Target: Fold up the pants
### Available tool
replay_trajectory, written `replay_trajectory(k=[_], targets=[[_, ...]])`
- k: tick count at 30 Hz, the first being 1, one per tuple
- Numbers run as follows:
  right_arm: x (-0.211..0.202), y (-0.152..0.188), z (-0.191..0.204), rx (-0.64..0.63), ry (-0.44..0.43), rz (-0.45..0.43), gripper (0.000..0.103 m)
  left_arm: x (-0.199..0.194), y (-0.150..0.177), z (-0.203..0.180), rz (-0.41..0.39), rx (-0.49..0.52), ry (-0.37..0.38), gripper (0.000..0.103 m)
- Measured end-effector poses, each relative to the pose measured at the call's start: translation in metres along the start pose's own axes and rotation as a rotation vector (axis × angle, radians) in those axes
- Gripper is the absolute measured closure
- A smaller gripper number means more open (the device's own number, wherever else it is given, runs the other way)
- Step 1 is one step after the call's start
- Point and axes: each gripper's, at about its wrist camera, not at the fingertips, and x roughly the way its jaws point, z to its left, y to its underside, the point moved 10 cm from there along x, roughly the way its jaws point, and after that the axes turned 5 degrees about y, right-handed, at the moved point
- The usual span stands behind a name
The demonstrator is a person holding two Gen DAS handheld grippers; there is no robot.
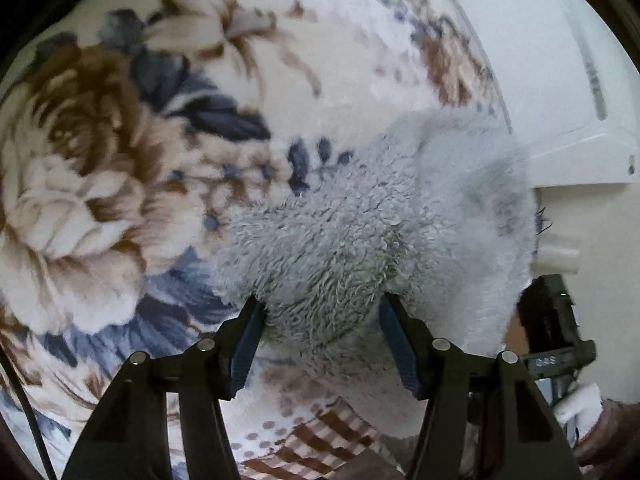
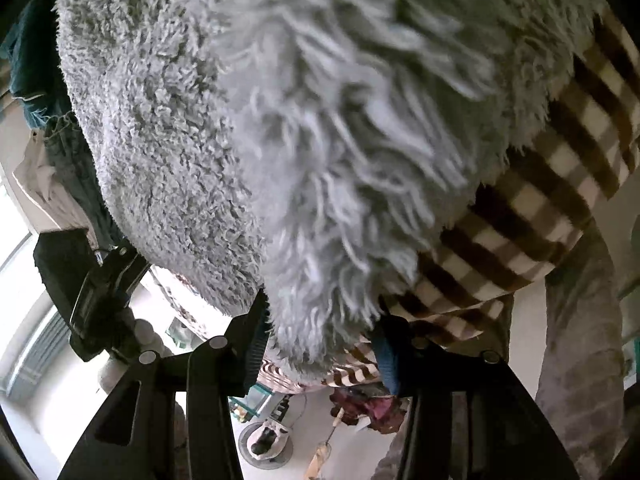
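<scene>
Both grippers are gripping the fluffy grey pants right now. In the left wrist view, the left gripper is pinching a thick bunch of the shaggy pile, with each blue-padded finger pressing into a side of the fabric. The pants are bulging up and away from the gripper, rising to the far right, where they are blurring against a white wall panel. Beneath and to the left, a floral blanket in brown, cream and navy is filling the view, with a brown checked patch showing near the bottom. At the right edge, the other gripper body is peeking in just beside the pants.

Over in the right wrist view, the right gripper is clamping a hanging tuft of the same pants, the left finger pressing against the fur, the right one partly buried behind it. The grey pile is filling most of this view from above. A brown-and-cream checked fabric is hanging to the right, touching the pants. Far below, a pale floor with small scattered items is showing between the fingers.
</scene>
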Motion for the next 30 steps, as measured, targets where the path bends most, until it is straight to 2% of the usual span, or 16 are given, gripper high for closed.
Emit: replay_trajectory(k=[3,5,7,9,10,12,14,15,16,17,19,21,23,24,27,30], targets=[[-0.002,0.000,0.003,-0.006,0.011,-0.004,0.054,-0.011,0.006,-0.012,-0.013,0.051,-0.027,0.047],[-0.002,0.000,0.005,-0.011,0.023,-0.009,0.054,-0.015,0.008,-0.023,-0.011,0.093,-0.074,0.046],[0.003,-0.006,0.002,-0.022,0.040,-0.015,0.054,-0.019,0.006,-0.032,-0.043,0.163,-0.151,0.046],[0.003,-0.015,0.006,-0.027,0.051,-0.020,0.054,-0.013,0.002,-0.031,-0.047,0.190,-0.227,0.031],[0.001,-0.018,0.006,-0.028,0.056,-0.021,0.054,-0.008,0.001,-0.026,-0.035,0.185,-0.249,0.014],[0.001,-0.020,0.007,-0.023,0.060,-0.022,0.054,0.008,-0.003,-0.009,0.014,0.150,-0.266,0.011],[0.000,-0.021,0.009,-0.025,0.060,-0.023,0.054,0.016,-0.010,-0.004,-0.001,0.129,-0.259,0.011],[-0.006,-0.023,0.014,-0.030,0.065,-0.027,0.054,0.016,-0.014,-0.005,-0.018,0.144,-0.259,0.011],[-0.006,-0.023,0.015,-0.032,0.068,-0.030,0.053,0.016,-0.017,-0.008,-0.033,0.159,-0.262,0.020],[-0.006,-0.023,0.015,-0.033,0.068,-0.030,0.052,0.012,-0.019,-0.011,-0.059,0.183,-0.274,0.039],[-0.008,-0.021,0.014,-0.034,0.076,-0.029,0.050,0.009,-0.021,-0.019,-0.084,0.221,-0.301,0.060],[-0.007,-0.022,0.013,-0.027,0.073,-0.023,0.050,0.008,-0.021,-0.022,-0.083,0.247,-0.336,0.071],[-0.007,-0.024,0.012,-0.021,0.075,-0.026,0.050,0.005,-0.019,-0.023,-0.092,0.258,-0.343,0.073],[-0.005,-0.024,0.010,-0.022,0.082,-0.022,0.050,0.007,-0.018,-0.024,-0.070,0.262,-0.334,0.073],[-0.005,-0.025,0.010,-0.007,0.077,-0.015,0.050,0.007,-0.019,-0.025,-0.061,0.233,-0.303,0.065],[-0.006,-0.027,0.015,-0.024,0.085,-0.008,0.050,0.016,-0.018,-0.020,-0.035,0.246,-0.328,0.064]])
